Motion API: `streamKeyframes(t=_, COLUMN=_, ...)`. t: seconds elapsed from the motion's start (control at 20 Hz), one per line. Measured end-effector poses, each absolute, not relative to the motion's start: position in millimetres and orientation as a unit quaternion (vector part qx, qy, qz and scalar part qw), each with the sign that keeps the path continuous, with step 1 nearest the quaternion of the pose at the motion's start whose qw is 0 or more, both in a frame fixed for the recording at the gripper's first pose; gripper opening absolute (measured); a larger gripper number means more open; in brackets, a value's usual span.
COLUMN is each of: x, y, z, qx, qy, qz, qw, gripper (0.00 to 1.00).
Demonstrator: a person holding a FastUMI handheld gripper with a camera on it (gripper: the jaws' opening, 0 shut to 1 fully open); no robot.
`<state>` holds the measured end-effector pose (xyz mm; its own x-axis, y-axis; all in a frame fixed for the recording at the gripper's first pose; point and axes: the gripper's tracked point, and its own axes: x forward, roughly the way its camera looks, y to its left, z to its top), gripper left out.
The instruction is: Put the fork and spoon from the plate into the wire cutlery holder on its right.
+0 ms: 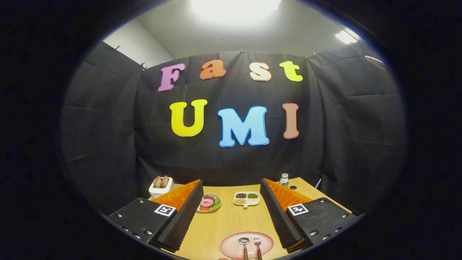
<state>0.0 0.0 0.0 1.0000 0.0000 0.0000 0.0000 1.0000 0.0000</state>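
Observation:
A pink plate (231,242) lies on the wooden table, close below and between my fingers. On it rest a spoon (244,241) and, to its right, a fork (257,241), both with their heads pointing away from me. My gripper (231,189) is held above the table, open wide, with nothing between its fingers (187,206). The plate sits nearer to me than the fingertips.
Further along the table stand a white toaster (160,186) with bread slices at the left, a small plate of food (208,203), a divided white dish (246,198) with grains, and a small bottle (284,179) at the right.

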Motion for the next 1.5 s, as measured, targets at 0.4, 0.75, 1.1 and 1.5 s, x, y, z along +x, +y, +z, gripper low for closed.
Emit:
streamKeyframes(t=0.4, x=-3, y=-6, z=-7, qx=0.006, qy=0.009, qz=-0.019, qw=1.0, gripper=0.97)
streamKeyframes(t=0.75, x=-2, y=-9, z=-10, qx=-0.005, qy=0.024, qz=-0.028, qw=0.999, gripper=0.97)
streamKeyframes(t=1.1, x=19, y=-42, z=-100, qx=0.006, qy=0.158, qz=-0.08, qw=0.984, gripper=0.97)
streamKeyframes(t=1.5, x=19, y=-76, z=-254, qx=-0.007, qy=0.407, qz=-0.113, qw=0.906, gripper=0.97)
